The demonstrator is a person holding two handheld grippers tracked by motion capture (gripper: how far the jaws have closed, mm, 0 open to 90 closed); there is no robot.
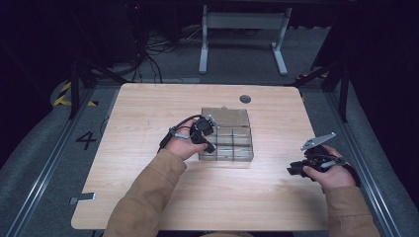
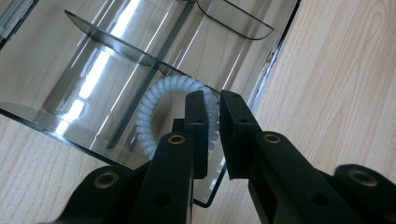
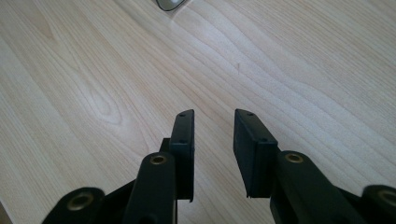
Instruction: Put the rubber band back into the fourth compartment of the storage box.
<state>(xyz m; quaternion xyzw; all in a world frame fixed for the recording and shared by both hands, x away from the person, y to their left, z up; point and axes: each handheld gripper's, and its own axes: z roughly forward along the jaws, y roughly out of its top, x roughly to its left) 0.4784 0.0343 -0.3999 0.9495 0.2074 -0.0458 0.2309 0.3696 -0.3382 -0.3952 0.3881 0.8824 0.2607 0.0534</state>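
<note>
A clear plastic divider box (image 1: 242,148) stands mid-table with its lid (image 1: 226,117) folded back. A white spiral coil ring (image 2: 154,100) lies in the box's (image 2: 70,60) near corner compartment. My left gripper (image 2: 212,100) reaches into that compartment, with its jaws shut on the right side of the coil and only a narrow gap between them. In the high view the left gripper (image 1: 210,142) sits at the box's left front corner. My right gripper (image 1: 292,170) rests over bare table at the right front. In its own view the right gripper (image 3: 212,114) is open with nothing between the jaws.
The wooden table (image 1: 148,113) has a dark round grommet (image 1: 245,98) near its far edge. A grey rounded object (image 3: 169,3) shows at the top of the right gripper view. Dividers (image 2: 112,42) split the box into several compartments. A white desk frame (image 1: 242,29) stands on the floor beyond.
</note>
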